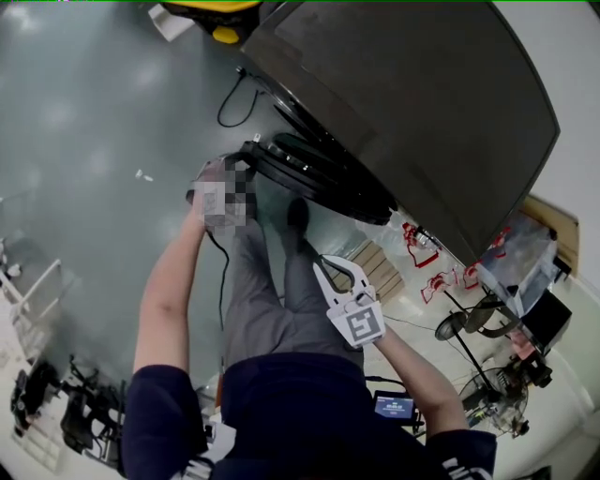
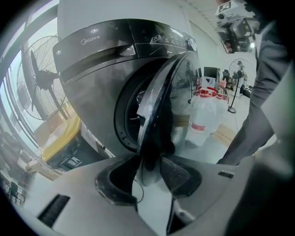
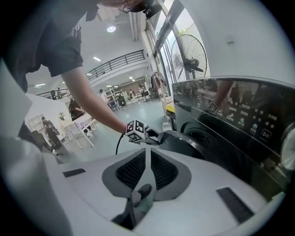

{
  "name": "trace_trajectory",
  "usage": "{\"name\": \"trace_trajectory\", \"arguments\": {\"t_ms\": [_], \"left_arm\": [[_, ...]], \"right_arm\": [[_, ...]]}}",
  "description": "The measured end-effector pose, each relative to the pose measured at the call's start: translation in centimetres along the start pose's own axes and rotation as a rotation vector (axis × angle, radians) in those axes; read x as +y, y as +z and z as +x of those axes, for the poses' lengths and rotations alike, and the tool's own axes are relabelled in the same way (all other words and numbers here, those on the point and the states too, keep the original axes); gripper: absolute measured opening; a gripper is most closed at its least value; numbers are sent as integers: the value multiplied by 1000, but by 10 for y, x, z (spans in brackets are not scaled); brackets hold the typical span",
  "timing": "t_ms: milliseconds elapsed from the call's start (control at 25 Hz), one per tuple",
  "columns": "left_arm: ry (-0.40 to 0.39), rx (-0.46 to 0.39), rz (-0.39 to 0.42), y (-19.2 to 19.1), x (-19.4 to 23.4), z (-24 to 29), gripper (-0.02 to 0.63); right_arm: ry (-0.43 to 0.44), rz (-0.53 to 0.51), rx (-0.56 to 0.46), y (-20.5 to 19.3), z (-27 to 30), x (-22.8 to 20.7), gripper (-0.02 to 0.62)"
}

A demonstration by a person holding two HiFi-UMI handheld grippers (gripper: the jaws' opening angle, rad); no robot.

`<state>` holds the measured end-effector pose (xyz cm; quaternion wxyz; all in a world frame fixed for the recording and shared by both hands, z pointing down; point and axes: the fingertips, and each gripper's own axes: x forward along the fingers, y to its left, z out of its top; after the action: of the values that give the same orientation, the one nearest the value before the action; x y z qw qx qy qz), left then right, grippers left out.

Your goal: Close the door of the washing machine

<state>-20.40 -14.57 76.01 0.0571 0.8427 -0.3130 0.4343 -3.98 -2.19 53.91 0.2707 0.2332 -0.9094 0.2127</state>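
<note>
The dark grey front-loading washing machine (image 1: 412,103) (image 2: 92,78) (image 3: 239,120) stands ahead of me with its round door (image 1: 319,173) (image 2: 156,115) (image 3: 184,143) swung open. My left gripper (image 1: 246,169) (image 2: 150,163) (image 3: 150,137) is at the door's free edge. Its jaws stand wide, with the black rim between the fingertips; I see no pad pressing on it. My right gripper (image 1: 337,270) (image 3: 148,159) hangs apart from the door, above my legs, with its pads almost together and nothing between them.
A yellow bin (image 1: 220,14) (image 2: 60,138) stands beside the machine. A large fan (image 2: 41,78) (image 3: 189,57) is behind it. Clear bags with red print (image 2: 203,115) and a wooden pallet (image 1: 380,267) lie on the door's side. A black cable (image 1: 234,98) runs over the floor.
</note>
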Motion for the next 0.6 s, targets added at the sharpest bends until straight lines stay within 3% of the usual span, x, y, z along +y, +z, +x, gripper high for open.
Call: {"name": "trace_trajectory", "arguments": {"t_ms": [600], "left_arm": [[-56,-38,61,9,15,11,164]], "right_arm": [[-87,57,-3,9,20,12,54]]}}
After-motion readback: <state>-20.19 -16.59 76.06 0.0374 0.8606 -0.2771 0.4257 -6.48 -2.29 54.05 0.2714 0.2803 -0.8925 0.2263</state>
